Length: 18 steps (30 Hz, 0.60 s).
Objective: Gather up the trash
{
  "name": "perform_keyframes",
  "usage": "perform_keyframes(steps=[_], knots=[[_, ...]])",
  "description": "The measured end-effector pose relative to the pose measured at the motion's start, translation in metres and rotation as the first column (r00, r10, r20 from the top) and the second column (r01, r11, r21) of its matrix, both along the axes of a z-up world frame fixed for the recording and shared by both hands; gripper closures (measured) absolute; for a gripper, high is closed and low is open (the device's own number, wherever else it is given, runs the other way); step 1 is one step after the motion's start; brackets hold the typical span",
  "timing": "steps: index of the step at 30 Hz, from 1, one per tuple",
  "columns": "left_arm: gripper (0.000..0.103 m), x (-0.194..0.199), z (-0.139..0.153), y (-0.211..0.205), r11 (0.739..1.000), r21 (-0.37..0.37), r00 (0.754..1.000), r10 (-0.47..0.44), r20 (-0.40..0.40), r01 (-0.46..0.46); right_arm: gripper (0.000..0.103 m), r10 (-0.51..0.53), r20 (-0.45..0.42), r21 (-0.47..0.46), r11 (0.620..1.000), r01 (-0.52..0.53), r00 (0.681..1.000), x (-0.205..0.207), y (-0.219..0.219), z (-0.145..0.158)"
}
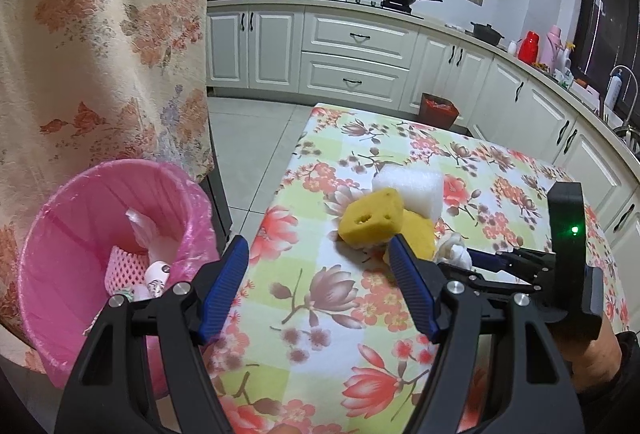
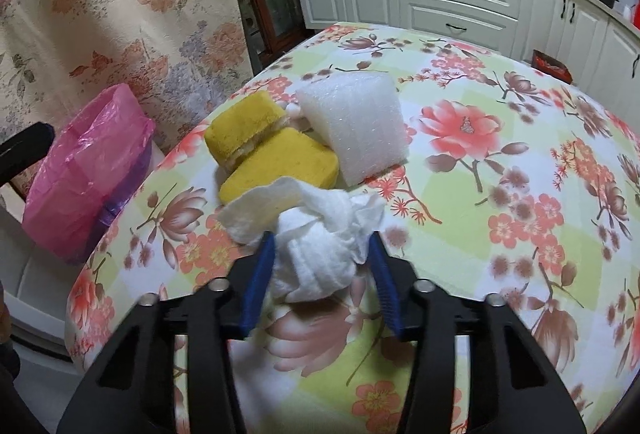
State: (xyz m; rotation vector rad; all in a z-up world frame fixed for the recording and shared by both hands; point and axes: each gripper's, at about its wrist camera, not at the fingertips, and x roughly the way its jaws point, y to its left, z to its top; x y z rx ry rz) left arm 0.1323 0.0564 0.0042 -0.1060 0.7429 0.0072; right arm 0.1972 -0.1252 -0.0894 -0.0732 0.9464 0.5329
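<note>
Only the right claw [image 2: 322, 242] grips a label-free crumpled tissue [image 2: 316, 234].

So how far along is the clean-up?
Partly done: the pink bin beside the table already holds some scraps. In hand now: the right gripper has its fingers around a crumpled tissue. The left gripper is open and empty. Two yellow sponges and a white foam block are still left.

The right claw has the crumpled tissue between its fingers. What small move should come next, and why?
Probably close the right claw on the crumpled tissue and lift it. The tissue sits between both blue fingers, but small gaps show, so the grip looks unfinished. The pink bin waits at the table's left edge.
</note>
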Motion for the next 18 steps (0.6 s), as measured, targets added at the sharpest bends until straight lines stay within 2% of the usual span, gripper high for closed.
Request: perform_keyframes(steps=[4, 18], knots=[[0.033, 0.005, -0.005, -0.007, 1.0, -0.003, 1.0, -0.01, -0.011, 0.01, 0.068, 0.001, 0.011, 0.01, 1.0, -0.002, 1.0, -0.001, -0.006, 0.007], [0.033, 0.024, -0.025, -0.029, 0.999, -0.014, 0.998, -0.047, -0.051, 0.047, 0.068, -0.004, 0.052, 0.045, 0.999, 0.002, 0.999, -0.006, -0.026, 0.031]])
